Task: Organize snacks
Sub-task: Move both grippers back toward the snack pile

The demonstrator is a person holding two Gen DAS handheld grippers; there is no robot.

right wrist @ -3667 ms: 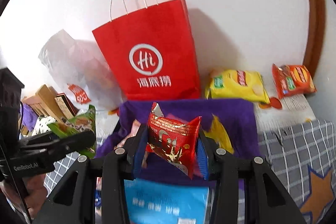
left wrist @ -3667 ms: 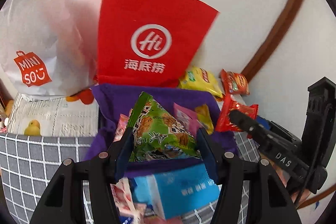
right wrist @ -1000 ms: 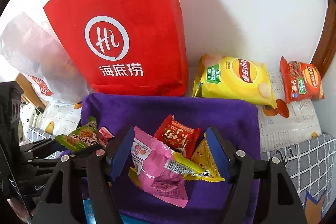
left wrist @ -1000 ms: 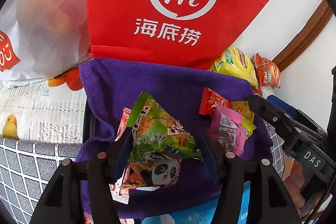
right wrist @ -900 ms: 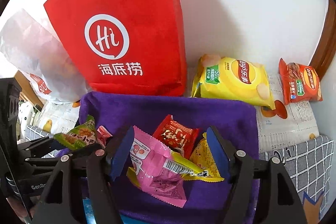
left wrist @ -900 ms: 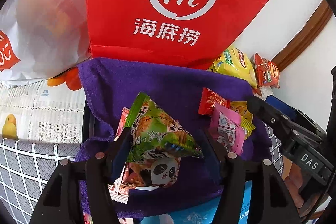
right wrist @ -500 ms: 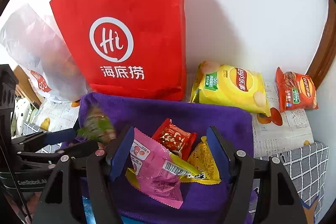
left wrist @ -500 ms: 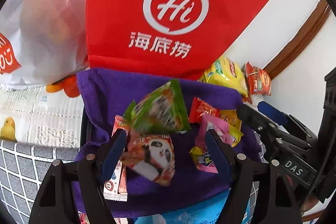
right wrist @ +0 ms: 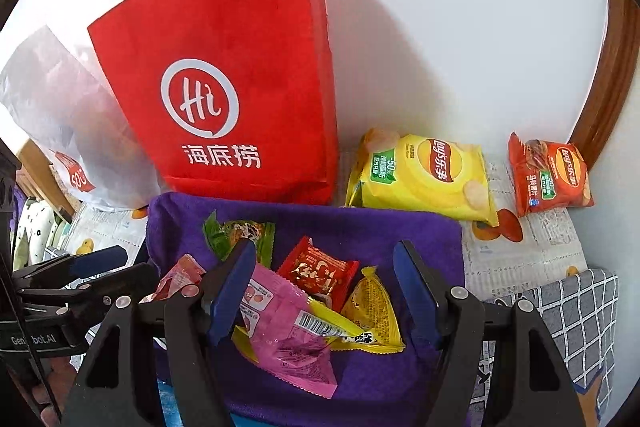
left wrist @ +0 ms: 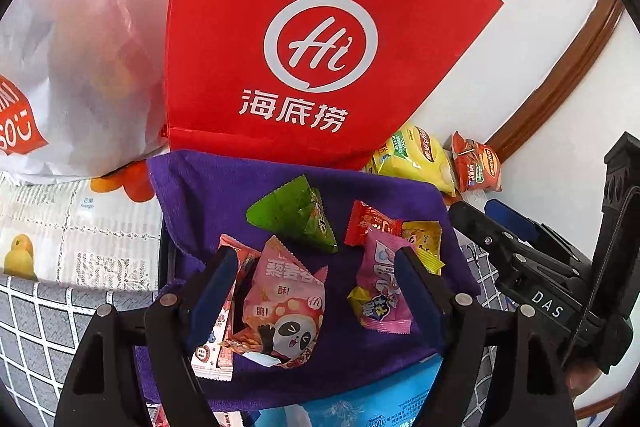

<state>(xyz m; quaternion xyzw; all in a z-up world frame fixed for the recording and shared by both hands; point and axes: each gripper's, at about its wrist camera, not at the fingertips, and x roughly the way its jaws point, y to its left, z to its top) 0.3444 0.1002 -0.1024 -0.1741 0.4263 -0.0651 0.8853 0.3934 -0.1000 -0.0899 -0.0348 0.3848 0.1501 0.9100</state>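
The left hand-held gripper (left wrist: 314,291) has just been opening; its jaws stand apart with nothing clamped, and the green snack packet (left wrist: 294,219) lies free on the purple cloth (left wrist: 224,183), at its far side just in front of the red paper bag (left wrist: 320,39). The right hand-held gripper (right wrist: 324,291) is also apart and empty, hovering over the pink packet (right wrist: 288,331), the red packet (right wrist: 318,273) and the yellow packet (right wrist: 374,311) bunched on the cloth's right half. To finish this step well, I would lift the left one straight clear of the panda packet (left wrist: 284,311) beneath it, so no finger drags the pile, then go for loose snacks still off the cloth. The cloth seems to line a container, but its walls are hidden. The blue pack (left wrist: 372,399) at the near edge is cut off, and the white plastic bag (left wrist: 76,47) hides whatever is inside.
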